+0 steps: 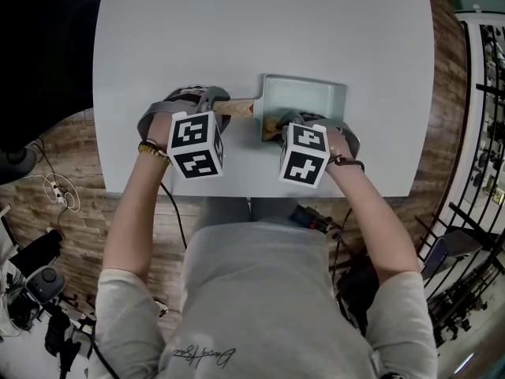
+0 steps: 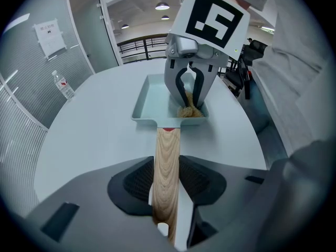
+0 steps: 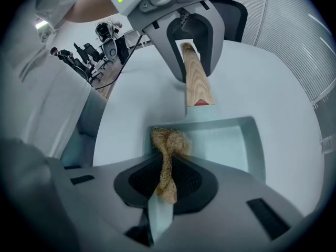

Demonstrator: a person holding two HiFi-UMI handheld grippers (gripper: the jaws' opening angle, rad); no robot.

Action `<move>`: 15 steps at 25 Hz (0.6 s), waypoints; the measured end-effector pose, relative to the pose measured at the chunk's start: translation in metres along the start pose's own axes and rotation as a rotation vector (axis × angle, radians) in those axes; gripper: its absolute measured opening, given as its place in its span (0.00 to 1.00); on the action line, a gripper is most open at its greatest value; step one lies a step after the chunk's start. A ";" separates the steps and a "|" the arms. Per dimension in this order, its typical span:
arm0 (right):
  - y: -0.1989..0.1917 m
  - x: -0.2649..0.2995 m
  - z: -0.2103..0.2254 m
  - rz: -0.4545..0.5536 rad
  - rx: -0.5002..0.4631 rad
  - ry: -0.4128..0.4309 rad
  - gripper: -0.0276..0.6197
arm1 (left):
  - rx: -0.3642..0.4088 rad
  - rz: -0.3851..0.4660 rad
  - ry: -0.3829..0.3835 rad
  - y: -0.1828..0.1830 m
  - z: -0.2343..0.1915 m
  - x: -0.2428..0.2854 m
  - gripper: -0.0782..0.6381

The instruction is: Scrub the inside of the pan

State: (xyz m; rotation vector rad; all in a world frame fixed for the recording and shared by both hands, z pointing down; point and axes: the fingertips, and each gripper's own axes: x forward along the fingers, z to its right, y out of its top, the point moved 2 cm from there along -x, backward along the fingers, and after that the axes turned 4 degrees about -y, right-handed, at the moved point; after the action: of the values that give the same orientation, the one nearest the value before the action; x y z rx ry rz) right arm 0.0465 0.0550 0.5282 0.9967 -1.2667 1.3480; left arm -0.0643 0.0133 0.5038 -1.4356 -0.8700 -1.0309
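Pushing too hard w/ the scrubber [image 3: 169, 140] pinched in the right gripper [image 3: 167, 180] could skid the pan [image 3: 226, 140] & twist its handle [image 2: 167, 151] out of the clamp of the left gripper [image 2: 167, 185]

The pan [image 1: 316, 97] sits on the table [image 1: 260, 30]. Its handle [image 1: 233, 107] points left from the pan, clamped in the left gripper [image 2: 167, 180]. The scrubber [image 3: 170, 140], pinched by the right gripper [image 3: 167, 178], rests inside the pan's near-left corner.

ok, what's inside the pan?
A tan fibrous scrubber, pinched by the right hand-held gripper, at the handle end. Rest of the pan floor looks bare; under the scrubber is covered.
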 end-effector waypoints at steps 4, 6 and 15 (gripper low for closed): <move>-0.004 -0.001 0.005 0.011 -0.023 -0.026 0.15 | 0.027 -0.008 -0.001 0.000 0.001 0.001 0.32; -0.006 -0.003 0.012 0.004 -0.032 -0.045 0.15 | 0.036 -0.013 -0.002 0.000 0.002 0.000 0.32; -0.012 -0.014 0.063 -0.006 -0.017 -0.125 0.15 | 0.048 -0.023 -0.011 0.008 0.006 -0.005 0.32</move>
State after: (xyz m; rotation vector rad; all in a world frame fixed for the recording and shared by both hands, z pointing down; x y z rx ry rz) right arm 0.0565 -0.0101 0.5235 1.0862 -1.3647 1.2846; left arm -0.0578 0.0184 0.4962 -1.3946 -0.9154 -1.0141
